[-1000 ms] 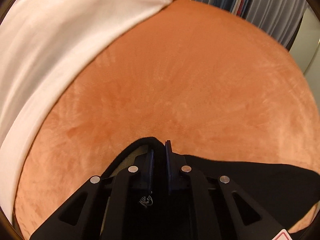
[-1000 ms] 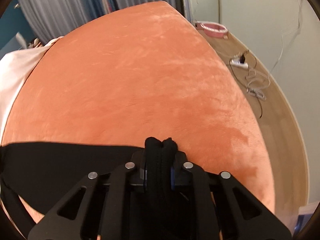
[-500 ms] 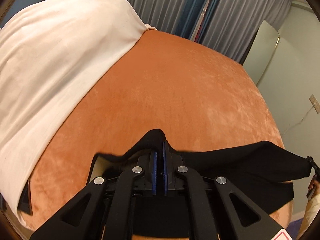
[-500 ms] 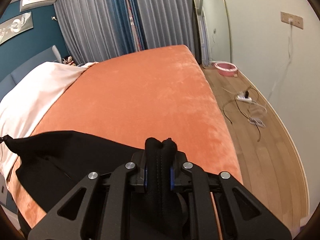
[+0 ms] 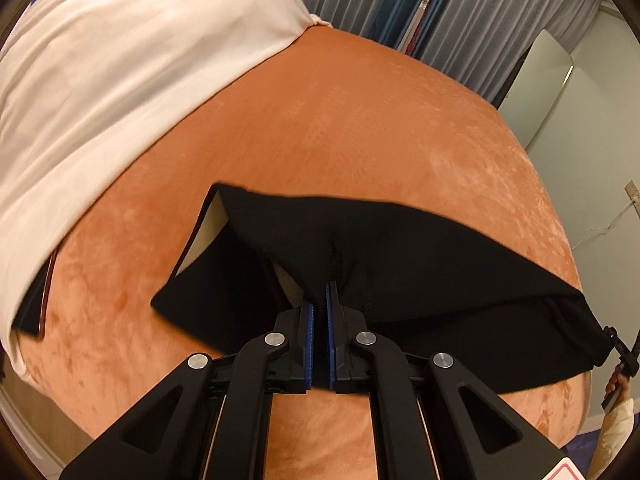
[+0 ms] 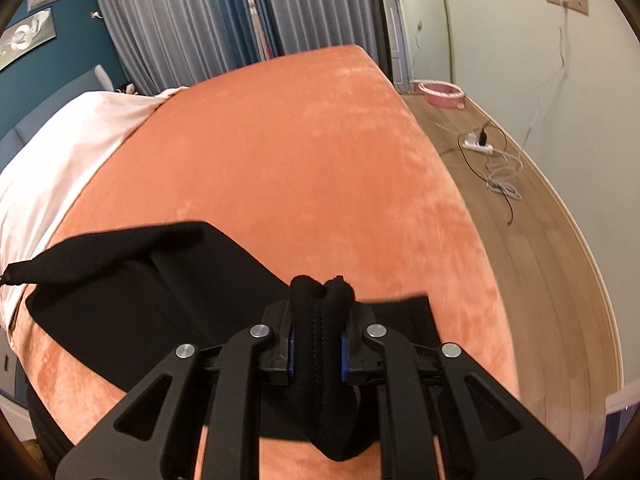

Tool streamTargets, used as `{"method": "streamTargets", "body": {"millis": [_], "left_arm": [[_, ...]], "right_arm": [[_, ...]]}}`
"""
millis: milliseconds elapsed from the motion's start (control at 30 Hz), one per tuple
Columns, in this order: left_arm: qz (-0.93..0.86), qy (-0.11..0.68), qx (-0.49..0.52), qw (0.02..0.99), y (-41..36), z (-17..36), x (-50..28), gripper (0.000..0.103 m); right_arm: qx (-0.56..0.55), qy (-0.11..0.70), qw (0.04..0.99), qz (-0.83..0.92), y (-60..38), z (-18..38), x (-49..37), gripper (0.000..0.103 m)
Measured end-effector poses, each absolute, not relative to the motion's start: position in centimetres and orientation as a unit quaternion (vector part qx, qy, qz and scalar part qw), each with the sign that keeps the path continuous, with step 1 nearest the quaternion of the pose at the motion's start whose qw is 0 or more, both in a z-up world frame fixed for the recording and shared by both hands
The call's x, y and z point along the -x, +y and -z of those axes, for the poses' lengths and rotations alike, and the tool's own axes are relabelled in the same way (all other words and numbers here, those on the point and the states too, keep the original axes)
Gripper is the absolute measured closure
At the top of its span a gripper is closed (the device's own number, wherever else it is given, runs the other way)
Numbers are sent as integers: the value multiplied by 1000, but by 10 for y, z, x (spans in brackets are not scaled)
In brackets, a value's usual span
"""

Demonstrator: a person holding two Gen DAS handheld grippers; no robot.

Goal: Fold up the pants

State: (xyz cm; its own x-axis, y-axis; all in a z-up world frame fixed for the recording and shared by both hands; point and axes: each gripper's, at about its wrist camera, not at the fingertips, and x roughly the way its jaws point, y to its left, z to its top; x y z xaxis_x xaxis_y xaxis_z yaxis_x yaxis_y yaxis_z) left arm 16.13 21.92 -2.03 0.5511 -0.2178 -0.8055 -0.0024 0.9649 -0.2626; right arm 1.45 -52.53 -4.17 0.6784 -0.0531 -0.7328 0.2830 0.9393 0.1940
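Black pants (image 5: 420, 264) hang stretched between my two grippers above an orange bed (image 5: 360, 128). My left gripper (image 5: 320, 300) is shut on one edge of the pants, with the cloth spreading away from its tips. A loose flap (image 5: 208, 280) hangs left and shows a pale lining. My right gripper (image 6: 320, 300) is shut on a bunched thick edge of the pants (image 6: 320, 344), which sticks up between the jaws. The rest of the pants (image 6: 140, 280) spreads left over the bed (image 6: 280, 140).
A white sheet (image 5: 100, 80) covers the bed's left side. Grey and blue curtains (image 6: 200, 20) hang behind. To the right lie wood floor (image 6: 520, 240), a power strip with cables (image 6: 480, 146) and a pink basin (image 6: 440, 92) by the wall.
Both grippers have lifted and pulled back with the pants. More of the cloth now shows spread out in front of them, and the left flap has swung open.
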Motion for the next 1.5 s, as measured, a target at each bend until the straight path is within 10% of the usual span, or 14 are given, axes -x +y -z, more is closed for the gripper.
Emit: {"method": "streamTargets", "body": {"millis": [467, 667, 767, 900, 1000, 1267, 1467, 1500], "left_arm": [[32, 455, 86, 886, 238, -6, -153, 99], [-6, 525, 80, 847, 268, 72, -141, 95], [-16, 543, 110, 832, 278, 113, -136, 91], [1, 507, 145, 850, 287, 89, -118, 86], [-5, 483, 172, 859, 300, 68, -102, 61], [49, 490, 246, 835, 267, 73, -97, 46], [13, 522, 327, 788, 270, 119, -124, 51], [13, 527, 332, 782, 270, 125, -126, 66]], "right_arm": [[-77, 308, 945, 83, -498, -25, -9, 89], [-57, 431, 893, 118, -508, 73, -5, 85], [-103, 435, 885, 126, -516, 93, 3, 76], [-101, 371, 908, 165, -507, 59, 35, 31], [-127, 335, 916, 183, -507, 45, 64, 30], [-312, 290, 898, 110, -493, 38, 76, 30], [-435, 337, 833, 50, -491, 62, -4, 40], [-441, 356, 822, 56, -493, 70, -19, 44]]}}
